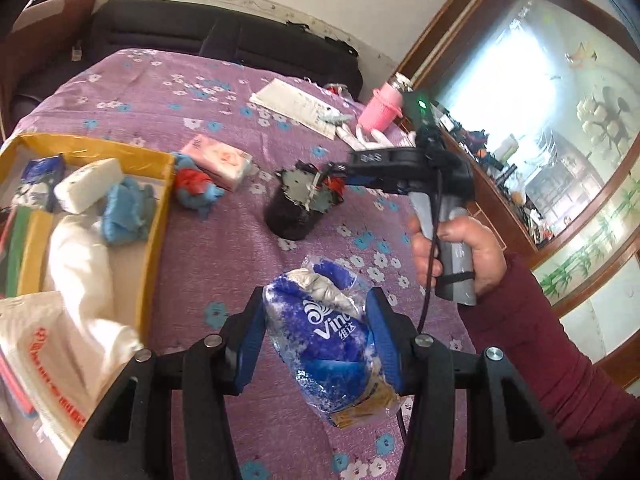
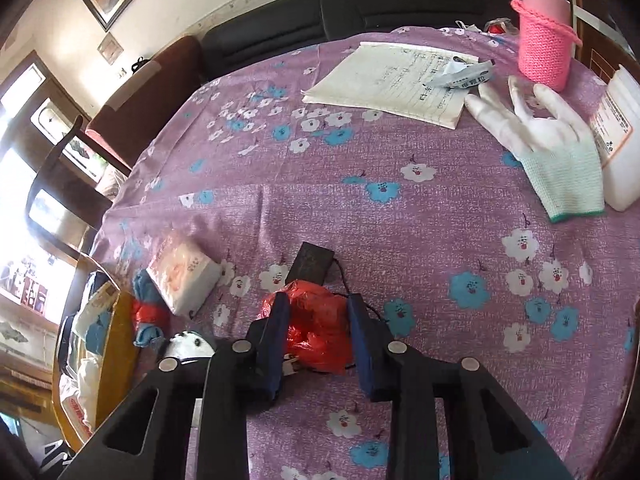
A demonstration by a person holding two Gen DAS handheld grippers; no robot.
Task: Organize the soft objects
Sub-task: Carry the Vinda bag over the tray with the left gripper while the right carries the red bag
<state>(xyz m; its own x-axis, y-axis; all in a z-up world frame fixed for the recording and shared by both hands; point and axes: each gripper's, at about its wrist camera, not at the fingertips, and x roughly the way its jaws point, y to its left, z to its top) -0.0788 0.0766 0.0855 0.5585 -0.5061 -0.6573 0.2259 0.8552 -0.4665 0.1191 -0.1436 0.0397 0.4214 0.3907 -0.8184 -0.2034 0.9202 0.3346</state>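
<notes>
A blue tissue pack (image 1: pixel 332 344) is clamped between the blue pads of the left gripper (image 1: pixel 318 338) and is held above the purple flowered tablecloth (image 1: pixel 224 240), right of the yellow cardboard box (image 1: pixel 158 216) and not yet over it. In that box a white tissue pack (image 1: pixel 88 184), a blue cloth (image 1: pixel 126 212) and a white cloth (image 1: pixel 80 264) are already gathered, so the sorting is judged to be partly done, with the carry of the blue pack as the step in hand. The right gripper (image 2: pixel 318 334) is closed about a crumpled red plastic bag (image 2: pixel 316 332), which is pinched between its pads; whether the bag is lifted clear of the cloth cannot be told. A dark flat device (image 2: pixel 312 264) with a thin cord is seen just beyond the bag. Outside the box, near its far corner, a pink tissue pack (image 2: pixel 182 276) and a blue-and-red cloth bundle (image 2: pixel 146 312) are left on the table, the pack lying against the bundle. A white glove (image 2: pixel 548 152), a notebook (image 2: pixel 384 80) and a pink knitted bottle sleeve (image 2: pixel 544 52) are well apart at the far side. The next move is judged to call for the blue pack to be carried leftward over the box wall and released into a free spot, without the white cloth being snagged.
</notes>
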